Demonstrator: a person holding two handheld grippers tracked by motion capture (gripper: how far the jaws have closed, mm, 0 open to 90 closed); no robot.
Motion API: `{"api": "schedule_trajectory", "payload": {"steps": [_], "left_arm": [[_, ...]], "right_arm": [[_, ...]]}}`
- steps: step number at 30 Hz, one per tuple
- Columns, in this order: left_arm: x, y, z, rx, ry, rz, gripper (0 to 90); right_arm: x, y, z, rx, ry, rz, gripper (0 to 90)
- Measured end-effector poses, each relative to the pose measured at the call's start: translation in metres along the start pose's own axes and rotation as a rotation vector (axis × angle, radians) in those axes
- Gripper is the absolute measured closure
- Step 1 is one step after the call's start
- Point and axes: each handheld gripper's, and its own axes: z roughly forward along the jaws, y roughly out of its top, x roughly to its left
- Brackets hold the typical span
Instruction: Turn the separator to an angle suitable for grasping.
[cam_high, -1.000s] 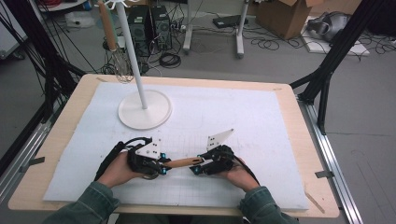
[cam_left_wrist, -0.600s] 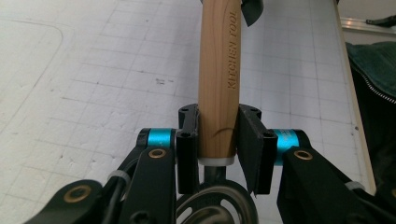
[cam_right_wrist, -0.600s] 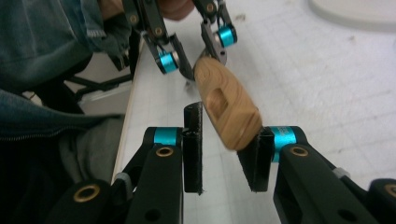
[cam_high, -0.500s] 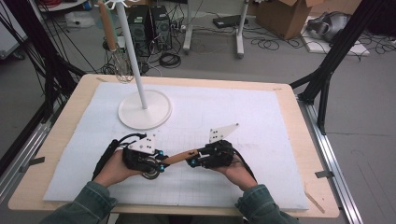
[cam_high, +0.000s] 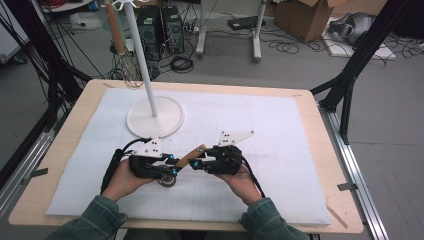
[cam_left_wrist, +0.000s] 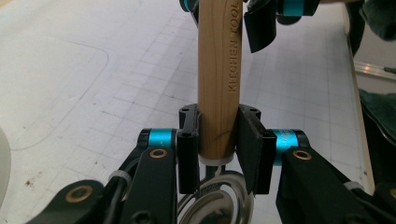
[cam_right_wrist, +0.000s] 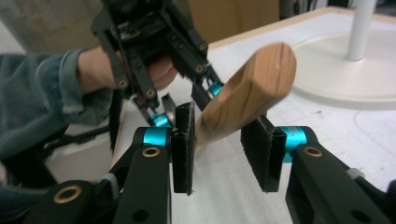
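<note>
Item: wooden-handled metal whisk (cam_left_wrist: 218, 79), near the tabletop's (cam_high: 300, 120) front edge — left gripper (cam_left_wrist: 218, 154) clamped on its handle base. Right gripper (cam_right_wrist: 224, 149) slack around the free end, jaws just opening. Risk: one-sided hold — whisk may pivot or drop.

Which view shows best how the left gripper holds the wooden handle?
The left gripper view: the left gripper clamps the wooden handle near its metal end. The high view shows it small; the right gripper view shows its free end.

My left gripper (cam_high: 167, 167) clamped tight; right gripper (cam_high: 197, 162) jaws just widening, loose, facing it close.
</note>
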Motion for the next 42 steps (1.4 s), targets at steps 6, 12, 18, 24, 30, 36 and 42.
{"api": "schedule_trajectory", "payload": {"steps": [6,12,18,24,30,36,42], "left_arm": [[-0.001,0.003,0.000,-0.033,0.040,-0.032,70.3],[-0.001,0.003,-0.001,-0.060,0.050,-0.051,70.3],[-0.001,0.002,-0.004,-0.091,0.045,-0.060,70.2],[-0.004,-0.002,-0.013,-0.109,0.036,-0.037,67.8],[-0.004,-0.009,-0.029,-0.144,0.056,-0.059,55.6],[0.000,-0.020,-0.047,-0.154,0.112,-0.088,43.5],[0.003,-0.033,-0.058,-0.178,0.140,-0.131,34.0]], "right_arm": [[0.000,0.003,0.004,-0.068,-0.035,0.014,65.1],[0.001,0.006,0.011,-0.102,-0.043,0.022,67.5],[0.001,0.009,0.015,-0.125,-0.010,0.042,71.7],[0.003,0.022,0.017,-0.075,0.029,0.007,72.7],[-0.001,0.033,0.017,-0.027,0.051,-0.017,72.7],[-0.007,0.047,0.013,0.019,0.082,-0.036,72.7],[-0.013,0.060,0.013,0.077,0.105,-0.076,72.6]]}}
